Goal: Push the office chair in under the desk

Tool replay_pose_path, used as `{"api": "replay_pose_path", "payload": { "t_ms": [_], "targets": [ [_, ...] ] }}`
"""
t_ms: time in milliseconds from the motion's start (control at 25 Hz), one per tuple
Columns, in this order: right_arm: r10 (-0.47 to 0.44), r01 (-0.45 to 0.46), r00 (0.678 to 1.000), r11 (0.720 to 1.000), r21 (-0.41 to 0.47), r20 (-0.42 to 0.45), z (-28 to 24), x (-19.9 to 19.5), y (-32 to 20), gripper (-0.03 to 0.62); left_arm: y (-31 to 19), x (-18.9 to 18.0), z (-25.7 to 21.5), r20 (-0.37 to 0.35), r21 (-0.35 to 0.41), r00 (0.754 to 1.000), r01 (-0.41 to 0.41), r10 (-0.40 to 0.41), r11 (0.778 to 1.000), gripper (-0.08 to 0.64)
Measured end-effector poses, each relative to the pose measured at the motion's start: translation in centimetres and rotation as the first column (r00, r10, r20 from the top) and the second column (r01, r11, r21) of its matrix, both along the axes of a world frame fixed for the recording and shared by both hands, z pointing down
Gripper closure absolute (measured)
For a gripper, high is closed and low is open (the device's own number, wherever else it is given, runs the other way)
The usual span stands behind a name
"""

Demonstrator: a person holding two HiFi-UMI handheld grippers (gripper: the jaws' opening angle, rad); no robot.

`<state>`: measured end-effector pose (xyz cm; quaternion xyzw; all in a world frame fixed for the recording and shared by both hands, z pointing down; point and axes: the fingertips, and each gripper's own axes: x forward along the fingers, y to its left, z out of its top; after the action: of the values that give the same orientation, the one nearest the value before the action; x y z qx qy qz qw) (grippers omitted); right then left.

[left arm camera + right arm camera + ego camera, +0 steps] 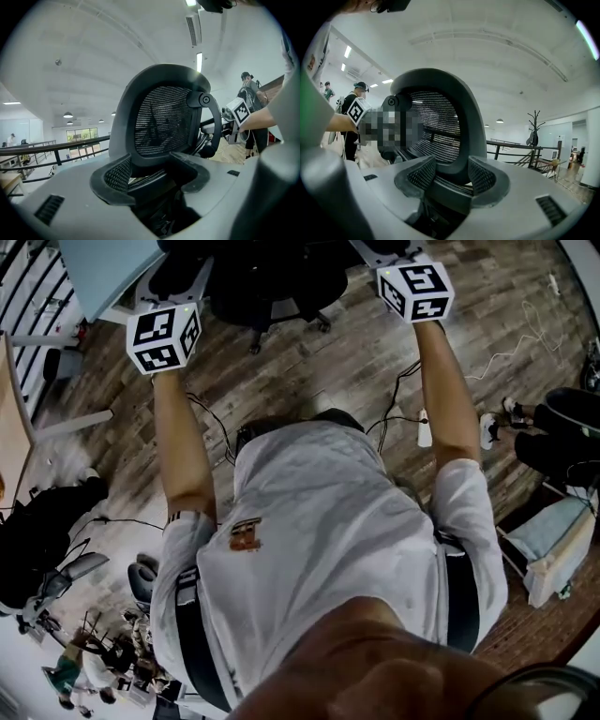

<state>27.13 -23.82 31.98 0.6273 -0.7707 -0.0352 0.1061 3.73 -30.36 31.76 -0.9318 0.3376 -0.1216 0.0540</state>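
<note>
The black mesh office chair (272,277) stands at the top of the head view, next to the pale blue desk (103,273). Both arms reach out to it, and each gripper's marker cube (164,334) (417,289) shows beside the chair. In the left gripper view, my left gripper (154,176) has the lower rim of the chair's backrest (164,117) between its pads. In the right gripper view, my right gripper (452,177) clamps the other side of the backrest frame (466,122). The fingertips are hidden in the head view.
The floor is wood planks with cables and a white power strip (424,427) behind me. A black bag (47,531) lies at the left and more bags (558,549) at the right. A railing (56,147) and a coat stand (533,126) are farther off. A person (248,93) stands nearby.
</note>
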Motion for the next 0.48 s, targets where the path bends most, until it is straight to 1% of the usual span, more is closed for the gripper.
{"api": "replay_pose_path", "payload": {
  "t_ms": [280, 480],
  "targets": [
    [-0.031, 0.031, 1.0, 1.0, -0.002, 0.0, -0.2, 2.9, -2.8, 0.357, -1.4, 2.5, -0.1, 0.007, 0.013, 1.0, 0.017, -0.017, 1.0, 0.293],
    [-0.048, 0.048, 0.999, 0.999, 0.016, -0.003, -0.2, 3.4, -3.9, 0.357, -1.8, 2.9, -0.1, 0.011, 0.019, 0.999, 0.031, -0.031, 0.999, 0.298]
  ]
}}
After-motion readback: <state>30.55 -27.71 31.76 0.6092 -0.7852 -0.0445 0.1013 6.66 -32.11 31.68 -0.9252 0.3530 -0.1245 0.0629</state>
